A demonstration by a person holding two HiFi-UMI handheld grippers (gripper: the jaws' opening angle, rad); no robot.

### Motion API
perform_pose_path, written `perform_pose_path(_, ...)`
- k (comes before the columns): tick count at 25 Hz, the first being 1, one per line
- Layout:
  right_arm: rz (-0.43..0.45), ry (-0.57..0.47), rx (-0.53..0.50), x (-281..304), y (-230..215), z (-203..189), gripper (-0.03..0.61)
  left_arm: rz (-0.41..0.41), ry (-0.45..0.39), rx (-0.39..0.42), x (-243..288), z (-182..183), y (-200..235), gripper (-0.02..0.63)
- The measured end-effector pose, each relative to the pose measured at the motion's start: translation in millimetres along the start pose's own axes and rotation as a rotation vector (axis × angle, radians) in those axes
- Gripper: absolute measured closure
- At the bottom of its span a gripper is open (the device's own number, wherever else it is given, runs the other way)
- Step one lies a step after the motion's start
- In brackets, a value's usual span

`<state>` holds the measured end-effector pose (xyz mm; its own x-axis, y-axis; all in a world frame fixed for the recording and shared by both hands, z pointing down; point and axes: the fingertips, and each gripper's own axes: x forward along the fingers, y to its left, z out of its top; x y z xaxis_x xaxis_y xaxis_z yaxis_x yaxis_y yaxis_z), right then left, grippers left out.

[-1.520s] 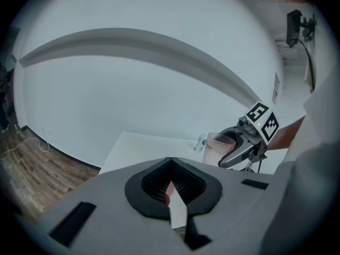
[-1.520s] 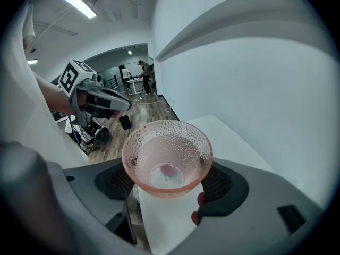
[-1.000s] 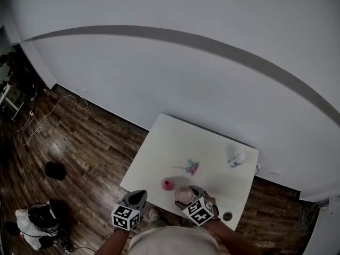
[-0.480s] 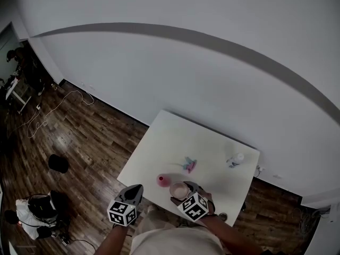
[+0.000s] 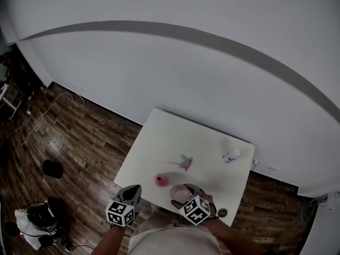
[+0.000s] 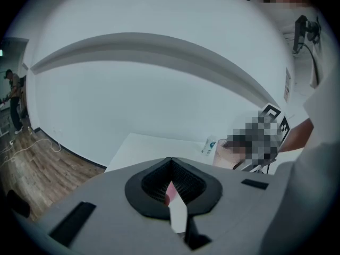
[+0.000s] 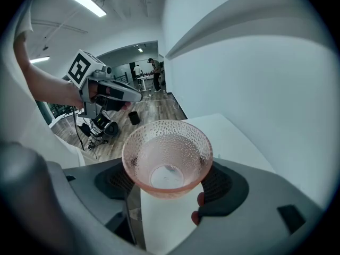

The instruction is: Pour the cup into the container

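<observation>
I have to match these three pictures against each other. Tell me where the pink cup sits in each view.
Head view: the pink cup is at bottom centre, by the table's near edge.
Left gripper view: the cup is right of centre, partly behind a blurred patch.
Right gripper view: the cup is in the middle, seen from its open top.
Shared landmark: the white table.

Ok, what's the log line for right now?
right gripper: shut on pink cup | left gripper: shut, empty | red container: on table | pour: not started
</observation>
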<state>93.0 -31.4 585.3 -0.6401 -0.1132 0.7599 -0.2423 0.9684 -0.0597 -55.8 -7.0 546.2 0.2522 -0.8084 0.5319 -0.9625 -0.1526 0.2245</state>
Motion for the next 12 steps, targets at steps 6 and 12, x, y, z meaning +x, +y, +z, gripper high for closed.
perform_pose_path(6, -0.060, 0.016, 0.066, 5.5, 7.7, -1.6, 0.215, -0.096, 0.021, 0.050, 11.9, -0.7, 10.2, 0.603)
perform_pose_path(12, -0.119, 0.041, 0.137, 17.6, 10.5, -3.0, 0.215, -0.163, 0.035, 0.074, 22.8, -1.3, 27.0, 0.603)
